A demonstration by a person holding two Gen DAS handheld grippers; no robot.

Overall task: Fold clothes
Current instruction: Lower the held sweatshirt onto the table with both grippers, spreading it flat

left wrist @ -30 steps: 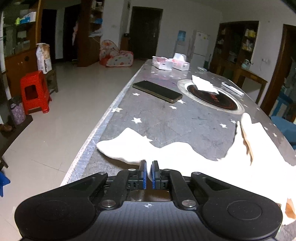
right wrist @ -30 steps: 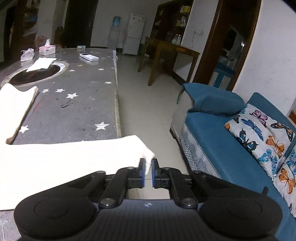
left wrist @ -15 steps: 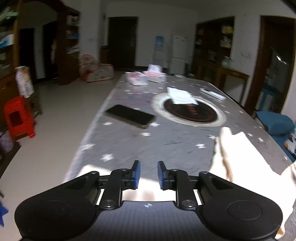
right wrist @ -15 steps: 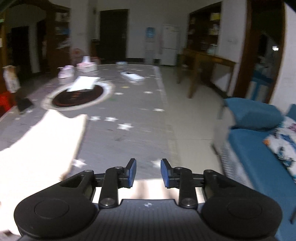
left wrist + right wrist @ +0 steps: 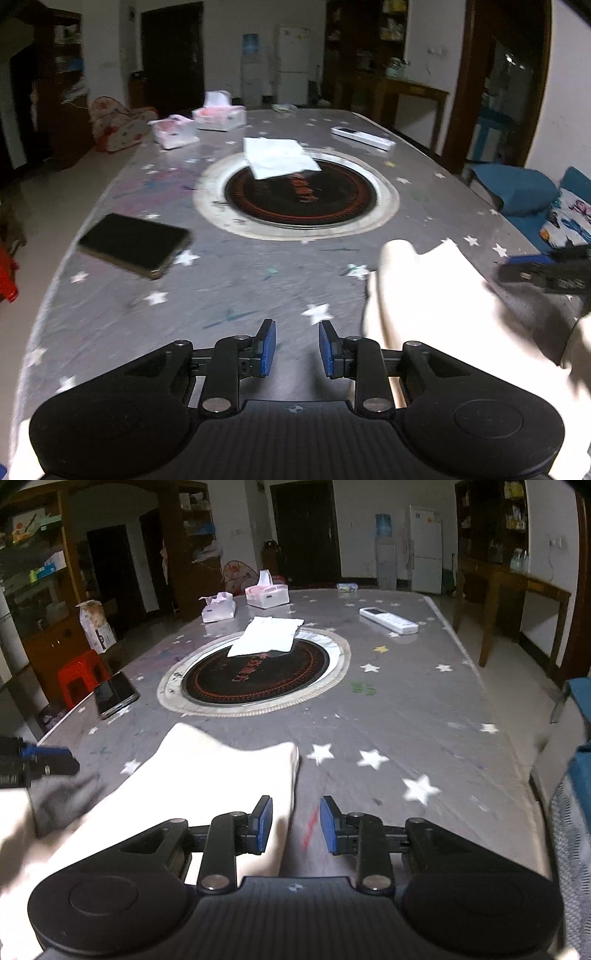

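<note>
A cream-white garment lies on the grey star-patterned table, to the right of my left gripper; in the right wrist view the garment lies ahead and left of my right gripper. Both grippers are open and empty, held above the table near its front edge. The right gripper's left finger sits over the garment's right edge. Each gripper shows at the side of the other view: the right one, the left one.
A round black hotplate with a white cloth on it sits mid-table. A black phone lies at the left, a remote and tissue boxes at the far end. A blue sofa stands to the right.
Both grippers have let go of the garment and opened. They have swung inward to face down the table. The garment now lies folded between them.
</note>
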